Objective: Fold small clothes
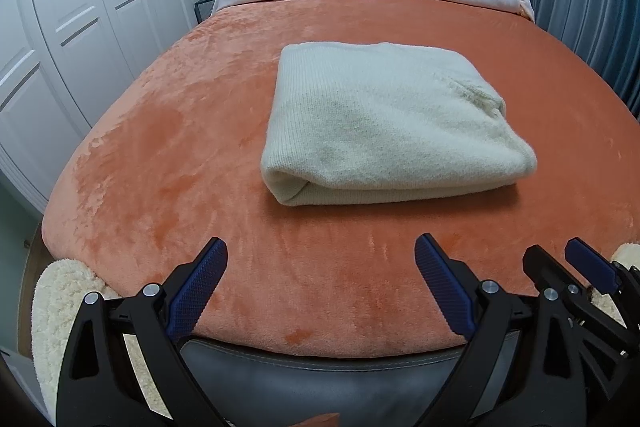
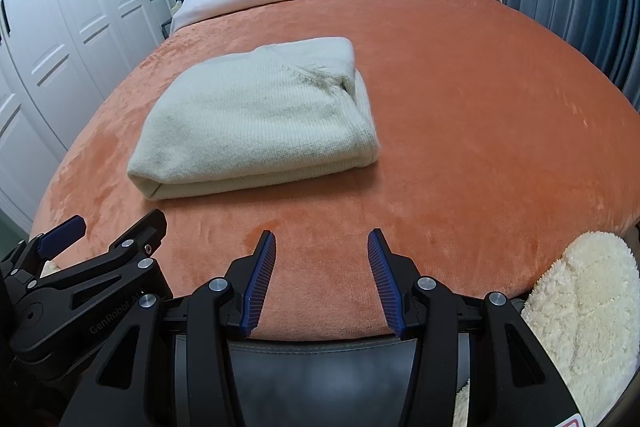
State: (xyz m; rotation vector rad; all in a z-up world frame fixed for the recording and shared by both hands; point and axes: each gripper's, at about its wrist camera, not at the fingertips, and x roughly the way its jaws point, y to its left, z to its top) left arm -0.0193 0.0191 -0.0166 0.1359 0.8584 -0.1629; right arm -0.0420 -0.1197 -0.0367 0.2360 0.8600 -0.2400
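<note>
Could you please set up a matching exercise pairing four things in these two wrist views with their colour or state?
Things:
1. knit sweater
2. fleece blanket
3. left gripper
4. wardrobe doors

Colour or state:
A. white, shut, with dark handles
B. open, holding nothing, above the near edge of the bed
C. orange, spread flat over the bed
D. cream, folded into a thick rectangle

Pairs: 1-D, 2-C, 3-B, 4-A. The right gripper would also fit B, as its jaws stand apart and empty.
</note>
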